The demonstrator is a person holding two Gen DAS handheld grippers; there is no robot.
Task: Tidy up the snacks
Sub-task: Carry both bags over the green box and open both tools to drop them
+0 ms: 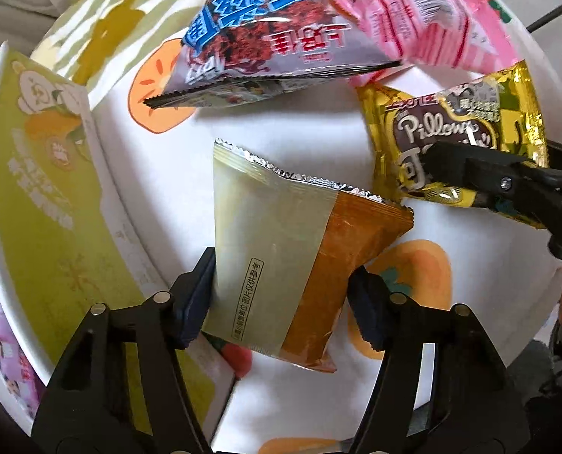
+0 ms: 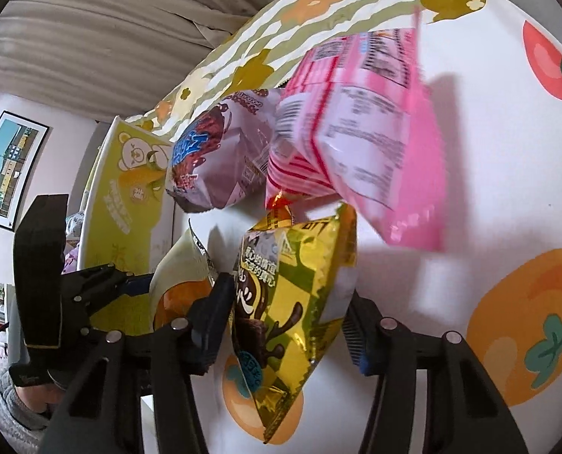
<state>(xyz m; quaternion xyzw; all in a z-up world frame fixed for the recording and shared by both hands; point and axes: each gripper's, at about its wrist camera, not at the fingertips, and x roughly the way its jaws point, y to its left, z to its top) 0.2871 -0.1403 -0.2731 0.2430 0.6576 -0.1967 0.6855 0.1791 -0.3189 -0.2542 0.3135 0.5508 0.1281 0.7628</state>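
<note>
Left wrist view: left gripper [image 1: 281, 291] jaws clamped on the orange pack [image 1: 300, 265], right beside the green box [image 1: 54, 196]. Right gripper [image 2: 286, 325] jaws pinch the yellow pack [image 2: 292, 302], further from the box.

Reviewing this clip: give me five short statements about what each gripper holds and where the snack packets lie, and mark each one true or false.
1. The left gripper is closed on the pale green and orange packet. True.
2. The right gripper holds the pink packet. False: it grips the yellow Pillows packet; the pink one is in neither gripper.
3. The blue and grey packet is next to the pink packet. True.
4. The green box is on the right of the left wrist view. False: it is along the left edge.
5. The tablecloth is plain white. False: it has orange fruit prints.
</note>
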